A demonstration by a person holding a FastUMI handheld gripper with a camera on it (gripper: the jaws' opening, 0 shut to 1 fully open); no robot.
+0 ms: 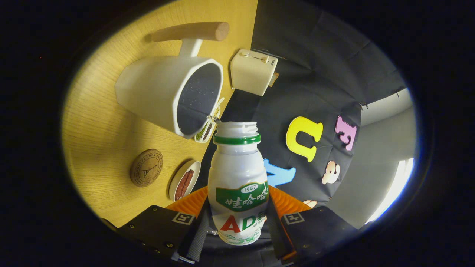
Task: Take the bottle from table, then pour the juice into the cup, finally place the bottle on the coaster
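Note:
My gripper (237, 218) is shut on a small white bottle (237, 185) with a green neck ring and a green and red label; both fingers press its lower body. The bottle's open mouth points ahead, and the whole view is rolled sideways, so the wooden table (100, 129) stands like a wall beside it. Just beyond the bottle's mouth is the white cup (170, 94) with a dark inside and a wooden handle (191, 31); its rim is close to the mouth. The round brown coaster (146, 167) lies on the table below the cup, beside the fingers.
A small white dish (184, 180) with something reddish-brown in it sits between the coaster and the bottle. A cream box-shaped device (252, 72) stands at the table's far edge beyond the cup. A small packet (207, 129) lies by the cup's rim.

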